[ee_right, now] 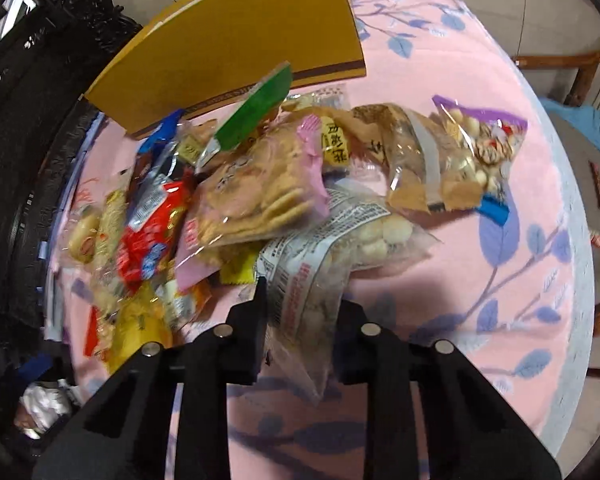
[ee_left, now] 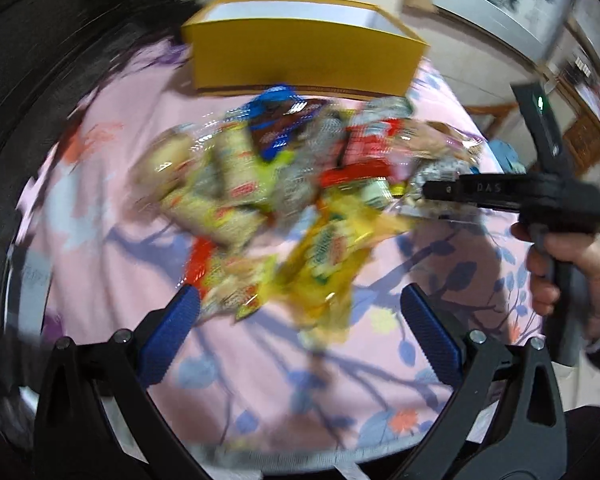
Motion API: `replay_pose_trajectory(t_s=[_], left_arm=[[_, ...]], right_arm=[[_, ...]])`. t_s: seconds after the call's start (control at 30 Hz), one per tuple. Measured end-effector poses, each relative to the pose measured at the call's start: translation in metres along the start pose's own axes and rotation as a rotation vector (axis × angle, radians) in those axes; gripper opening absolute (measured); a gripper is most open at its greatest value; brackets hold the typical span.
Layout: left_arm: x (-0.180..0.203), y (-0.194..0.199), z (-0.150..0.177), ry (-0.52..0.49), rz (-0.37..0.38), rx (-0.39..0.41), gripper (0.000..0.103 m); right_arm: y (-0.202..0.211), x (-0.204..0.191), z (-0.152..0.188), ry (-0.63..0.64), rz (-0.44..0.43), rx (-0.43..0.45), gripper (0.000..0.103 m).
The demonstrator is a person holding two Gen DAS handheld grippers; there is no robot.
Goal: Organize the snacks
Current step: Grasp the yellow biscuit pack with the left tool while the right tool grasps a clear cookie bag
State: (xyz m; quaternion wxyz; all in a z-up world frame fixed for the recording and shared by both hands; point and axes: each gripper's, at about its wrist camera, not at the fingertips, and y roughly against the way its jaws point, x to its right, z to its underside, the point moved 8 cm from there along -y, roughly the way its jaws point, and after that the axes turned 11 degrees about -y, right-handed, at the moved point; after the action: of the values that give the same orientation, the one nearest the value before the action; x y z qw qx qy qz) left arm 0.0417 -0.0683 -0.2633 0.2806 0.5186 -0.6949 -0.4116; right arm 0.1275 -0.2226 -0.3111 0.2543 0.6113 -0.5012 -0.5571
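A heap of snack packets lies on the pink flowered tablecloth, in front of an open yellow box. My left gripper hangs open just above a blurred yellow packet at the heap's near edge, its blue pads well apart. My right gripper is closed on the near end of a clear bag of round biscuits. The left wrist view shows it at the heap's right side, held by a hand. A pink cracker bag lies on top of the clear bag.
The yellow box stands behind the pile. A purple-topped bag lies to the right on the cloth. A wooden chair with a blue cloth stands past the round table's edge. Dark carved furniture stands at the left.
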Motion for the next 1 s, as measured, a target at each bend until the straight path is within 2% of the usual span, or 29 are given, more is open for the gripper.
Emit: replay_pose_trajectory(t_s=[0.27, 0.37, 0.5, 0.57, 0.63, 0.67, 0.73, 0.87, 1.0], left_arm=[[0.049, -0.056, -0.02, -0.337, -0.016, 0.0, 0.101], [0.053, -0.071, -0.016, -0.373, -0.017, -0.033, 0.101], [0.048, -0.093, -0.009, -0.356, -0.006, -0.098, 0.1], [0.046, -0.095, -0.009, -0.347, 0.026, -0.099, 0.091], [0.045, -0.093, -0.01, -0.336, 0.054, -0.099, 0.058], [0.044, -0.091, -0.012, -0.327, 0.078, -0.104, 0.048], [0.038, -0.087, -0.014, -0.312, 0.105, -0.105, 0.043], [0.03, -0.067, -0.022, -0.279, 0.146, -0.075, 0.041], [0.022, -0.024, -0.037, -0.273, 0.162, 0.001, 0.041]], right_arm=[[0.033, 0.015, 0.037, -0.042, -0.06, -0.075, 0.027], [0.046, 0.023, 0.044, -0.054, -0.063, -0.067, 0.027], [0.055, 0.024, 0.049, -0.064, -0.074, -0.057, 0.027], [0.058, 0.022, 0.048, -0.071, -0.075, -0.051, 0.027], [0.061, 0.022, 0.046, -0.08, -0.078, -0.042, 0.027], [0.064, 0.021, 0.045, -0.085, -0.077, -0.036, 0.027], [0.068, 0.019, 0.042, -0.091, -0.079, -0.026, 0.027], [0.08, 0.011, 0.034, -0.087, -0.082, -0.002, 0.027], [0.098, -0.002, 0.025, -0.06, -0.098, 0.032, 0.027]])
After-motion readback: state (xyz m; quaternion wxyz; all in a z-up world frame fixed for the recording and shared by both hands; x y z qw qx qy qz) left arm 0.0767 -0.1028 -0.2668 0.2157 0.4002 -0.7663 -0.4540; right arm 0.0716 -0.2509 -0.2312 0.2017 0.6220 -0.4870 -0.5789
